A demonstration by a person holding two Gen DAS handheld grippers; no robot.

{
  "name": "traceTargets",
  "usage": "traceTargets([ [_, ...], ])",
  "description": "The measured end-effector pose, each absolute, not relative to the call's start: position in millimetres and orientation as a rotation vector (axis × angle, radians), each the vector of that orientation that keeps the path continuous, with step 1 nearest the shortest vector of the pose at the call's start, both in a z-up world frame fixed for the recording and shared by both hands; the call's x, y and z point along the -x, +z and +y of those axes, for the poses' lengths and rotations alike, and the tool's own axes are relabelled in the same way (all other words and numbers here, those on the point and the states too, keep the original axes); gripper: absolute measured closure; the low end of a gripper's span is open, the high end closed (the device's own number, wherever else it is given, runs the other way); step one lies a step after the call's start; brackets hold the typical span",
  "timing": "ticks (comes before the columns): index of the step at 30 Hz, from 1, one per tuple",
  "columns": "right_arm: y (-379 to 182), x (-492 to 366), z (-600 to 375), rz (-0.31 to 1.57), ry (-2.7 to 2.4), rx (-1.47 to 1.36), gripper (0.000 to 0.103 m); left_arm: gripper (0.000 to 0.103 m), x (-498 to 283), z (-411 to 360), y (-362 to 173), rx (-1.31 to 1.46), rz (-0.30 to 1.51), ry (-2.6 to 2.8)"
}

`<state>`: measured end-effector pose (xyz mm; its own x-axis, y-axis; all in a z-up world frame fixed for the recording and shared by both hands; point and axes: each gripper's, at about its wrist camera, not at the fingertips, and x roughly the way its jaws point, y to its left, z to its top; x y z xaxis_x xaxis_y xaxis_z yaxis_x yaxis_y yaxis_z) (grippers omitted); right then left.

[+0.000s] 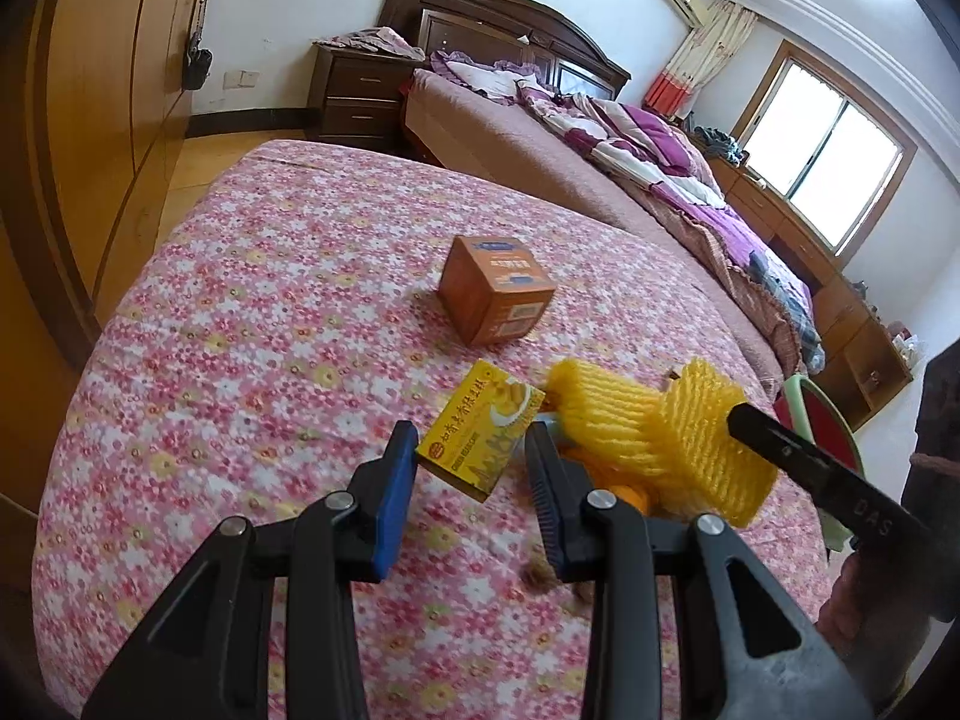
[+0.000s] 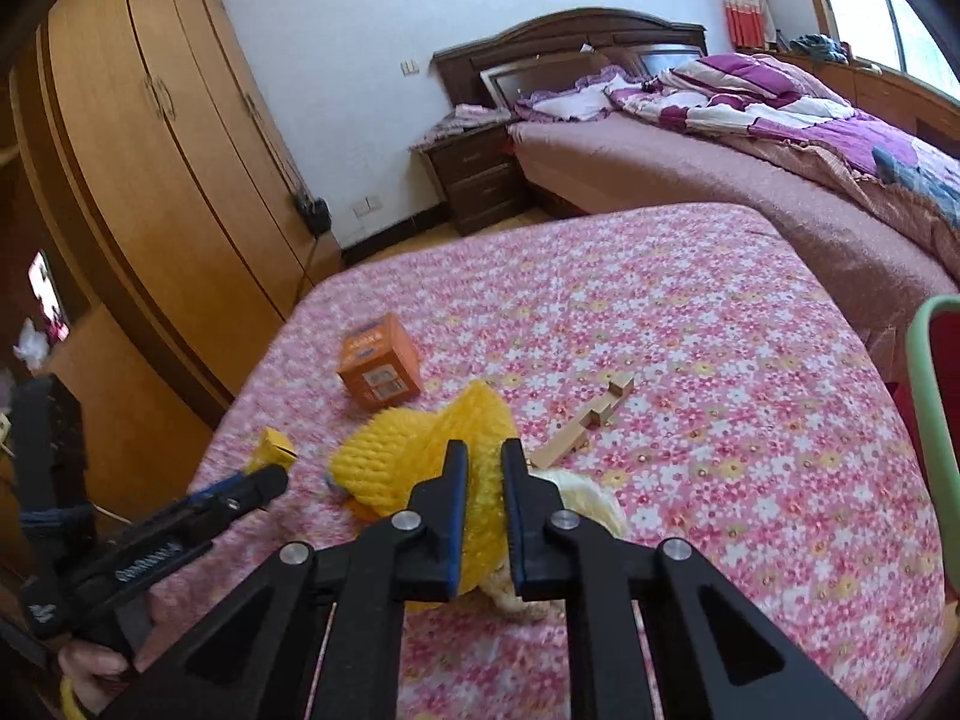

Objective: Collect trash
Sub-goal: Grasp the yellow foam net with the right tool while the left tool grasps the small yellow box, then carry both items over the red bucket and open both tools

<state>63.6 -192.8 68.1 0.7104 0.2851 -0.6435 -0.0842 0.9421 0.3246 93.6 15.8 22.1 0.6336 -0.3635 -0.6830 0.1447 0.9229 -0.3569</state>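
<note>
The left gripper (image 1: 471, 468) reaches forward low over the flowered cloth (image 1: 270, 300), tilted slightly down, its blue-padded fingers (image 1: 396, 498) spread wide. A small yellow box (image 1: 480, 435) sits between the fingertips, standing on one edge; whether either pad touches it cannot be told. In the right wrist view this gripper (image 2: 264, 480) enters from eight o'clock, gripped by a hand (image 2: 90, 669) at the lower left corner, with a corner of the yellow box (image 2: 273, 447) showing just past its tip.

The right gripper (image 2: 483, 516) points toward twelve o'clock, fingers close together and pinching a yellow foam net (image 2: 414, 456), which bulges out toward ten o'clock from the tips. In the left wrist view one of its black fingers (image 1: 798, 450) comes in from four o'clock and meets the foam net (image 1: 654, 432), which appears raised off the cloth.

An orange box (image 1: 495, 291) stands on the cloth at twelve o'clock from the left gripper, well apart from it. Wooden pieces (image 2: 585, 426) lie at one o'clock from the right gripper's tips, and a pale, crumpled thing (image 2: 585, 504) rests just beside them on the cloth.
</note>
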Motion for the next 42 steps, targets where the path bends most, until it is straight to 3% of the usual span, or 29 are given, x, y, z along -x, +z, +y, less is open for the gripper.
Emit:
traceTargets([
  [21, 110.0, 17.7, -281.6, 0.581, 0.044, -0.413, 0.09, 0.066, -67.5, -42.5, 58.7, 0.206, 0.831, -0.438],
  [42, 104.8, 64.2, -409.7, 0.494, -0.22, -0.522, 0.09, 0.066, -77.4, -195.6, 71.5, 0.031, 0.875, -0.694],
])
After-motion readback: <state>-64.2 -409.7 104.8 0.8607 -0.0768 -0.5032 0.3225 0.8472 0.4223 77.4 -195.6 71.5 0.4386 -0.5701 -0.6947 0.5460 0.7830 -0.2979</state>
